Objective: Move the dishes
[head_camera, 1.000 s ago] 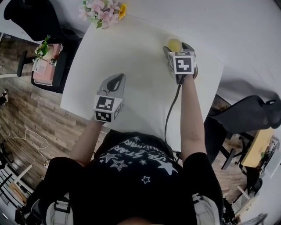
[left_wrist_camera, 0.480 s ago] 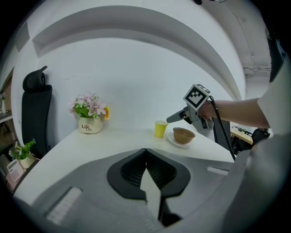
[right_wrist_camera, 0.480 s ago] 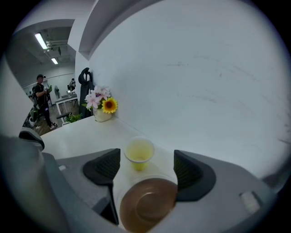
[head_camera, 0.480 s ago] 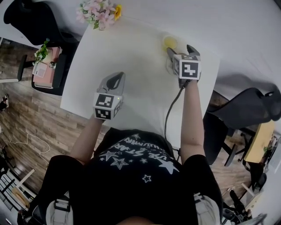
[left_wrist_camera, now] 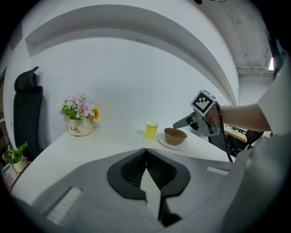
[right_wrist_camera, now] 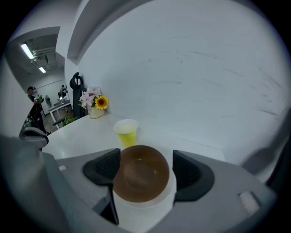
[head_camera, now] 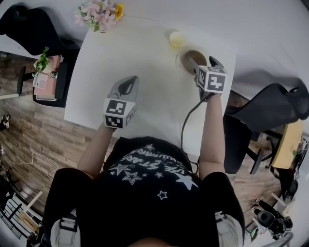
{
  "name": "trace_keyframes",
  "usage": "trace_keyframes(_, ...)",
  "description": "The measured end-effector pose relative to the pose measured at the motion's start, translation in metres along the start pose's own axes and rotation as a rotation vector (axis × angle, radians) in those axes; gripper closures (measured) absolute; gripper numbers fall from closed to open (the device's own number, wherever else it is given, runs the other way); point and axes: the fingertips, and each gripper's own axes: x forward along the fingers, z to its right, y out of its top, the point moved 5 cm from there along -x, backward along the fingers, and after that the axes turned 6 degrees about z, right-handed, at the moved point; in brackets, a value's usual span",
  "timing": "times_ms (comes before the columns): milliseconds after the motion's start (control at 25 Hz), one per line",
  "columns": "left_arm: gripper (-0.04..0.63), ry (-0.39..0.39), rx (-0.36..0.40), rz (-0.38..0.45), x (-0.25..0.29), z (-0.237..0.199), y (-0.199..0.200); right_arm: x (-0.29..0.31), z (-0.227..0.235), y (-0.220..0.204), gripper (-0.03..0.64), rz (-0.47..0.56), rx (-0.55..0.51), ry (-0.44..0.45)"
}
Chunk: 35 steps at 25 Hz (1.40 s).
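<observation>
A brown bowl (head_camera: pixel 192 54) stands on a small white plate (head_camera: pixel 182 61) near the far right corner of the white table (head_camera: pixel 145 62). My right gripper (head_camera: pixel 203 61) is open, and in the right gripper view the bowl (right_wrist_camera: pixel 141 175) and plate (right_wrist_camera: pixel 145 211) lie between its two jaws. Whether the pads touch the plate I cannot tell. My left gripper (head_camera: pixel 126 83) is shut and empty, low over the table's near side. From the left gripper view the bowl (left_wrist_camera: pixel 175 135) sits on the table with the right gripper (left_wrist_camera: pixel 184 122) just behind it.
A yellow paper cup (head_camera: pixel 176 38) stands just beyond the bowl. A pot of flowers (head_camera: pixel 99 12) is at the far left corner. Black chairs stand off the table at left (head_camera: pixel 29 24) and right (head_camera: pixel 275 111). The table's right edge runs close by the bowl.
My right gripper has drawn back toward the person, and the bowl, hidden under it before, now shows in the head view. The left gripper has hardly moved.
</observation>
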Motion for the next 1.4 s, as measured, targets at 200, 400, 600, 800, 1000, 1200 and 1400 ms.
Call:
trace_keyframes(200, 0.584, -0.021, -0.006, -0.011, 0.001, 0.006, -0.001, 0.0, 0.013, -0.019, 0.265, -0.056, 0.034, -0.04)
trace_keyframes(400, 0.584, -0.028, -0.017, -0.039, 0.001, 0.011, -0.006, 0.003, 0.021, -0.035, 0.279, -0.084, 0.11, -0.035)
trace_keyframes(600, 0.584, -0.017, -0.026, -0.05, 0.003, 0.016, -0.007, 0.009, 0.025, -0.04, 0.46, -0.115, 0.075, -0.058)
trace_keyframes(800, 0.584, 0.017, -0.038, -0.055, -0.001, 0.029, -0.007, 0.009, 0.031, -0.043, 0.565, -0.117, 0.092, -0.067)
trace_keyframes(1000, 0.584, 0.054, -0.038, -0.047, -0.001, 0.037, -0.003, 0.005, 0.035, -0.035, 0.591, -0.074, 0.156, -0.019)
trace_keyframes(1200, 0.584, 0.069, -0.025, -0.034, 0.005, 0.05, 0.005, -0.006, 0.048, -0.024, 0.597, -0.022, 0.184, 0.014)
trace_keyframes(1400, 0.584, 0.064, 0.0, -0.042, 0.017, 0.059, 0.007, -0.014, 0.076, -0.01, 0.597, 0.057, 0.218, -0.011)
